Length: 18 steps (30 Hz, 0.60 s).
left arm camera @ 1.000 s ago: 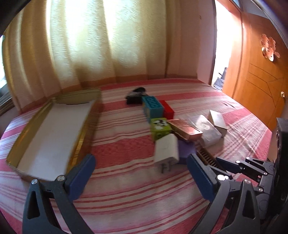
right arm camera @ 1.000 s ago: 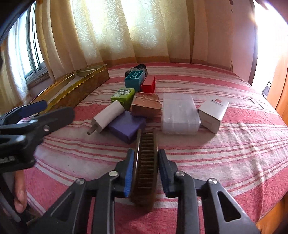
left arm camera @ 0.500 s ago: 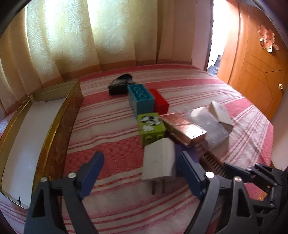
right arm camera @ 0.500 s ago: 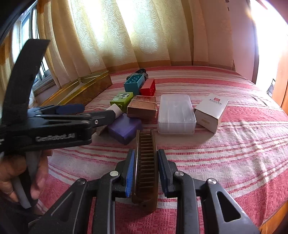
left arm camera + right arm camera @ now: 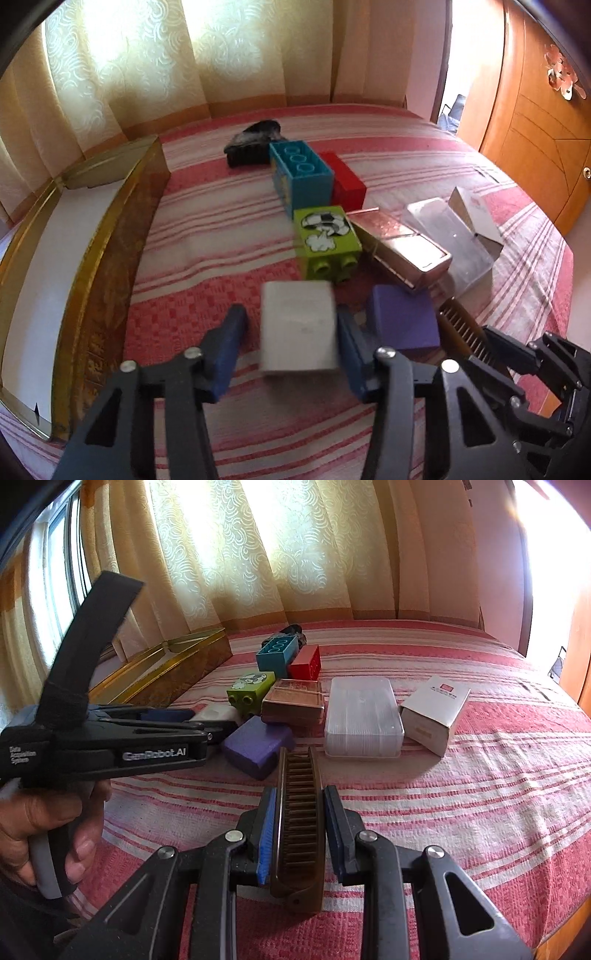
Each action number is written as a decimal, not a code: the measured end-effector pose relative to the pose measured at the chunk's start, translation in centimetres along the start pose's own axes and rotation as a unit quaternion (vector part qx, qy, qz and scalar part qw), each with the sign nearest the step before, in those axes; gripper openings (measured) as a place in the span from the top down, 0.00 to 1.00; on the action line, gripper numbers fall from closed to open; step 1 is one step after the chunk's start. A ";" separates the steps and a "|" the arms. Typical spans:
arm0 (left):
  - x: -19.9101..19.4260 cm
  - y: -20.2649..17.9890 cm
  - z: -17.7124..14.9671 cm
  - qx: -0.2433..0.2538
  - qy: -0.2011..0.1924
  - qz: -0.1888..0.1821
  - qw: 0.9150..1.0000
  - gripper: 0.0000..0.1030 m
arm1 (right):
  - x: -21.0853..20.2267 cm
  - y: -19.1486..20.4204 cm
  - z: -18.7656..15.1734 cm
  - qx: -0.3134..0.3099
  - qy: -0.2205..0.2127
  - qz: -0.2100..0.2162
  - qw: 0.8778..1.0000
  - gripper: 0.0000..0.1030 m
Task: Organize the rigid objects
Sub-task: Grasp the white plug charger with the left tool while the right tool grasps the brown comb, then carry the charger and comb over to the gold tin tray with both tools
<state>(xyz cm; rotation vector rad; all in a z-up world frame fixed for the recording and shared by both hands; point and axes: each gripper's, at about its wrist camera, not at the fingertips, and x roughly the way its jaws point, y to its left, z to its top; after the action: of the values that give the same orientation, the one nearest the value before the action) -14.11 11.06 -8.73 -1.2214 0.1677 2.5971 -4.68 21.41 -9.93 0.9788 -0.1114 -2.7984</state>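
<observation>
Left hand-held gripper [image 5: 291,341] low over the bed [image 5: 229,266], level, pointing forward, jaws part open around the white charger [image 5: 298,326]; right pad touching the charger's side, a gap at the left pad, so not yet clamped. Seen from the right wrist view, same gripper [image 5: 207,722] reaching in from the left, a bare hand [image 5: 48,830] wrapped round its grip, charger [image 5: 218,713] peeking out between the fingers.

Right hand-held gripper [image 5: 299,834] also low and level, pressed closed on a brown comb [image 5: 301,819], comb standing on edge, teeth upward, its far end just beside the purple block [image 5: 256,746]. From the left view, that gripper [image 5: 491,347] at lower right with the comb [image 5: 461,332] poking forward.

On the striped bed, counted: one white charger, one purple block [image 5: 402,321], one green brick [image 5: 327,236], one blue brick [image 5: 301,177], one red brick [image 5: 345,184], one copper-coloured box [image 5: 402,247], one clear plastic case [image 5: 447,236], one white carton [image 5: 476,218], one black item [image 5: 253,147] at the far end, too blurred to identify. One open gold tin [image 5: 74,258] along the left side, white inside, well apart from the cluster
</observation>
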 end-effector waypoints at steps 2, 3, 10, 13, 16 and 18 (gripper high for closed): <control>-0.1 0.1 -0.1 -0.001 -0.002 -0.007 1.000 0.64 | 0.0 0.0 0.0 -0.003 -0.002 0.001 1.000 0.73; -0.2 0.3 -0.1 -0.006 -0.003 -0.011 1.000 0.64 | 0.0 -0.1 0.0 -0.002 -0.002 0.002 1.000 0.73; -1.4 1.3 -0.1 -0.034 -0.036 -0.022 0.999 0.64 | -0.3 -0.3 -0.2 0.003 -0.020 0.009 1.000 0.73; -1.8 1.2 0.0 -0.030 -0.050 -0.014 0.998 0.64 | -0.6 -0.1 -0.3 -0.006 -0.036 0.012 0.999 0.73; -2.2 1.2 0.1 -0.031 -0.063 -0.011 0.997 0.64 | -0.8 0.2 -0.3 -0.013 -0.048 0.009 0.999 0.73; -2.4 1.3 0.1 -0.033 -0.072 -0.011 0.997 0.64 | -1.0 0.3 -0.2 -0.016 -0.056 0.012 0.998 0.73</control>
<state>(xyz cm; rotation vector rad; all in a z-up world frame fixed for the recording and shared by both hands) -13.04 9.36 -6.82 -1.0455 0.0419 2.6788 -3.69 21.31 -9.44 0.8071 -0.0925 -2.8246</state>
